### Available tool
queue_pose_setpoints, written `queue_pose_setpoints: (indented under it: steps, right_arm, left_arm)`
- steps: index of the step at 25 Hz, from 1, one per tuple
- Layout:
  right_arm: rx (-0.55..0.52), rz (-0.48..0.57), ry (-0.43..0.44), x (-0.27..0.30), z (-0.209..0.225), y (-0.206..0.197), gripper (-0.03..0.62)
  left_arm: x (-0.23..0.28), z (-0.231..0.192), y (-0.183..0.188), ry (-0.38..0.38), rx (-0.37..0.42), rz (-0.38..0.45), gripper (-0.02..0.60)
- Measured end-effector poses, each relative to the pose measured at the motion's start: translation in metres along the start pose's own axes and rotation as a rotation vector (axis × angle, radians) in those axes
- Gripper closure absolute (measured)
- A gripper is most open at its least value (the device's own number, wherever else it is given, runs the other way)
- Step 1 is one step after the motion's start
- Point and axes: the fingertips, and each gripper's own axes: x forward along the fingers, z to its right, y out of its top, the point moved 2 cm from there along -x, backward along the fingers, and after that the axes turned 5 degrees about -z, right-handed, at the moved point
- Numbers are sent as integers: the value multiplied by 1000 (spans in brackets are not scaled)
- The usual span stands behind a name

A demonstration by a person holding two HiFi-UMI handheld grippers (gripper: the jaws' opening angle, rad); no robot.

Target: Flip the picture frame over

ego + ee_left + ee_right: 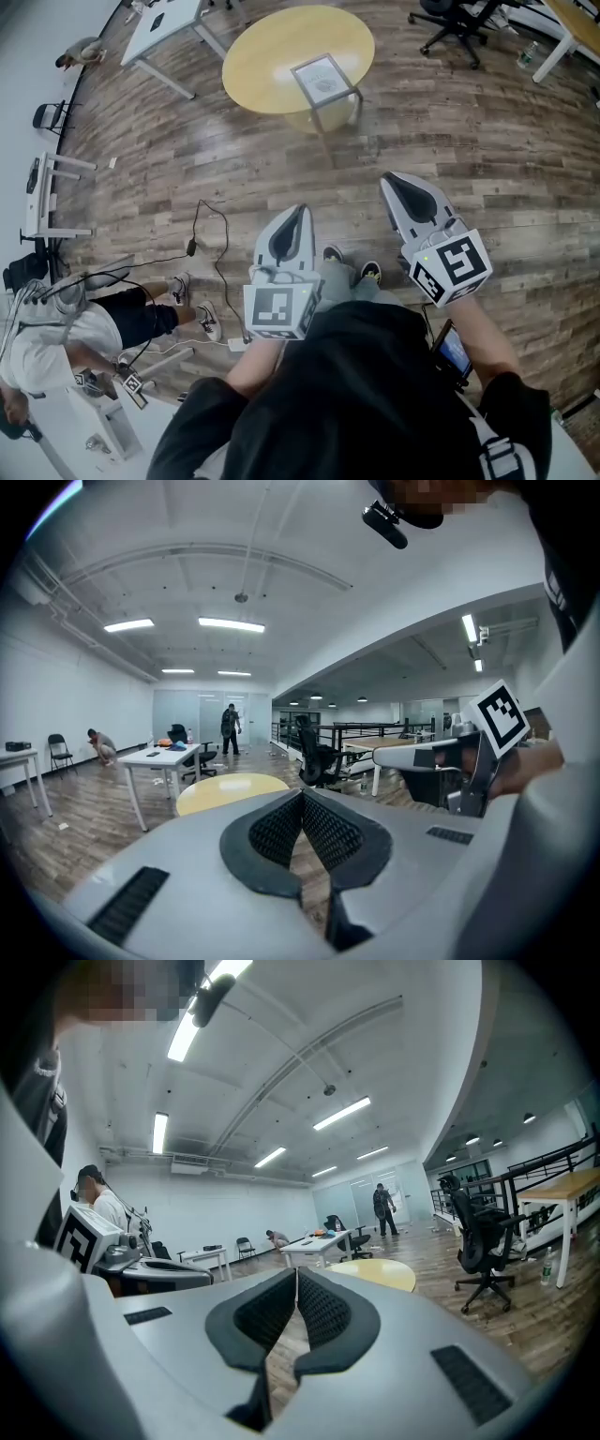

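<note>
Resting on a round, smooth yellow table [272, 56], the picture frame [323, 77] is a pale rectangle with a thin grey rim, near the table edge closer to the person. The left gripper [300, 212] and right gripper [392, 180], both grey shells, hover over the wood-plank floor [487, 141], well apart from the frame. On each, the dark mesh-textured fingers [323, 832] are pressed together at the tips with nothing between them. Only the head view shows the frame. The gripper views show just the yellow tabletop beyond the fingers, plus a black office chair [483, 1232].
</note>
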Motion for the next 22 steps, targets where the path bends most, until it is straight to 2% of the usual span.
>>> queue_pose_setpoints:
  steps: [9, 22]
  right_arm:
    - [10, -24, -28, 50, 31, 8, 574]
    - [-38, -32, -28, 177, 51, 42, 574]
  left_arm:
    - [52, -33, 9, -26, -13, -7, 558]
    - [133, -134, 32, -54, -83, 18, 558]
